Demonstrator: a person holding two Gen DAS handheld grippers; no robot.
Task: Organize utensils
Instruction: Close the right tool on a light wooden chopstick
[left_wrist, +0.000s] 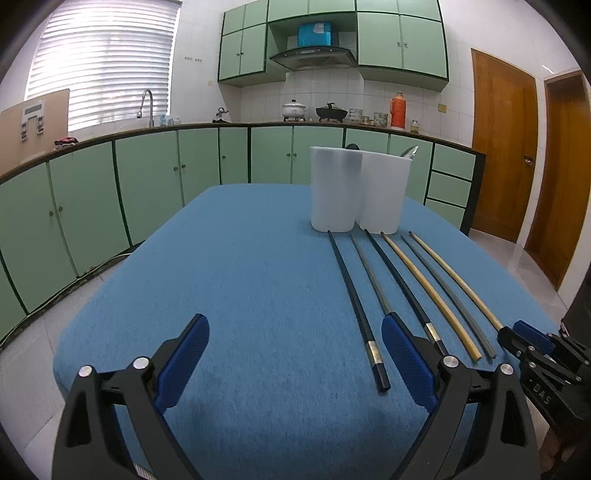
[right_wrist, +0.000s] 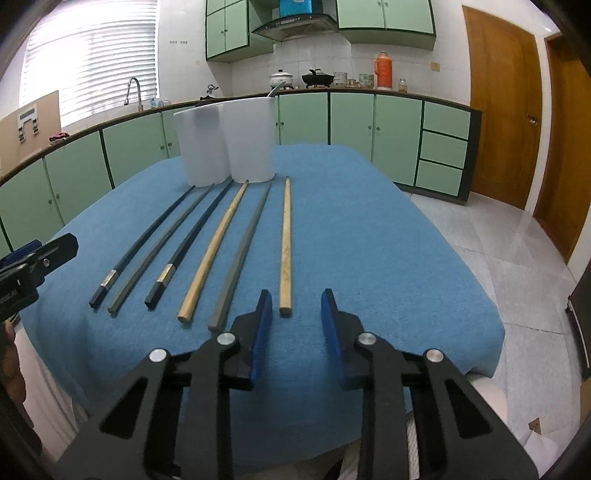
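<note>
Jaws of both grippers stand apart and grip nothing, poised at the near ends of six chopsticks laid out for sorting.

Left to right: the left gripper (left_wrist: 293, 354) hovers wide open over bare blue cloth on the counter (left_wrist: 240, 258), beside the row, not over it. The row runs black chopstick (right_wrist: 142, 245), grey chopstick (right_wrist: 162, 247), second black chopstick (right_wrist: 192, 240), wooden chopstick (right_wrist: 214, 247), second grey chopstick (right_wrist: 242, 254), second wooden chopstick (right_wrist: 285, 243), well apart from one another, probably so that each can be pinched singly. The right gripper (right_wrist: 296, 302) brackets the butt of the last wooden stick, apparently lined up for a first pick. Two white cups (right_wrist: 225, 142) stand touching at the far tips, close for a short carry; the right cup already holds a spoon (right_wrist: 276, 89).
</note>
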